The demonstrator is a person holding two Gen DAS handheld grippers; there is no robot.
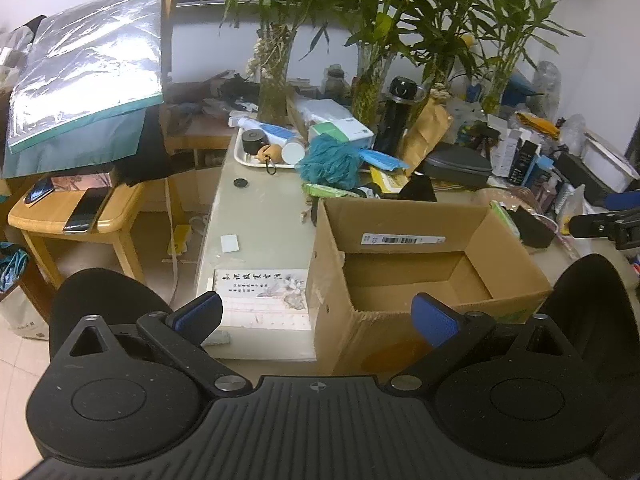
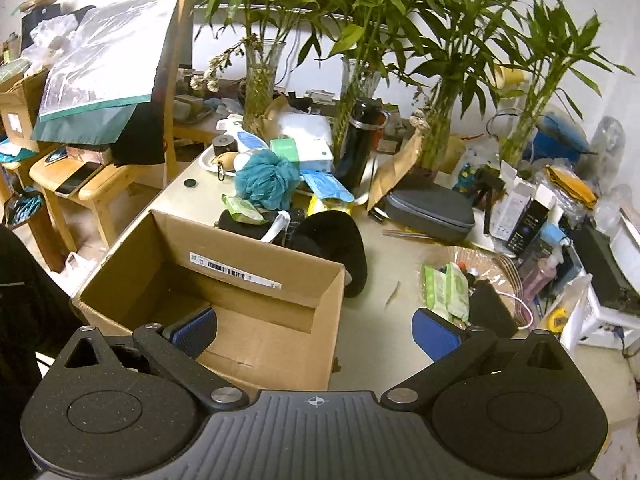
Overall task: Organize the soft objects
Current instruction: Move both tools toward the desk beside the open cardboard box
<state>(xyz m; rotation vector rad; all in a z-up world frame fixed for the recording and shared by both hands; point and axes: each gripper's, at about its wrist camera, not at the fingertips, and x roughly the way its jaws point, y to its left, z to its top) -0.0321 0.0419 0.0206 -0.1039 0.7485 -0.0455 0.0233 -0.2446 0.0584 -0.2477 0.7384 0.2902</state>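
Observation:
An open cardboard box point(image 1: 416, 220) stands on the table, empty inside; it also shows in the right wrist view point(image 2: 256, 276). A teal mesh bath pouf point(image 1: 330, 162) lies behind the box, also in the right wrist view point(image 2: 268, 182). A black soft cap point(image 2: 336, 244) and a green wipes pack point(image 2: 240, 208) lie against the box's far wall. My left gripper point(image 1: 318, 316) is open and empty over the box's near left corner. My right gripper point(image 2: 314, 330) is open and empty over the box's near right corner.
Glass vases with bamboo plants point(image 2: 360, 88), a black bottle point(image 2: 360, 144), a grey case point(image 2: 430, 210), a white tray point(image 1: 260, 156) and many small boxes crowd the table's back and right. A wooden stool point(image 1: 76, 216) with a phone stands left. More wipes packs point(image 2: 446, 288) lie right of the box.

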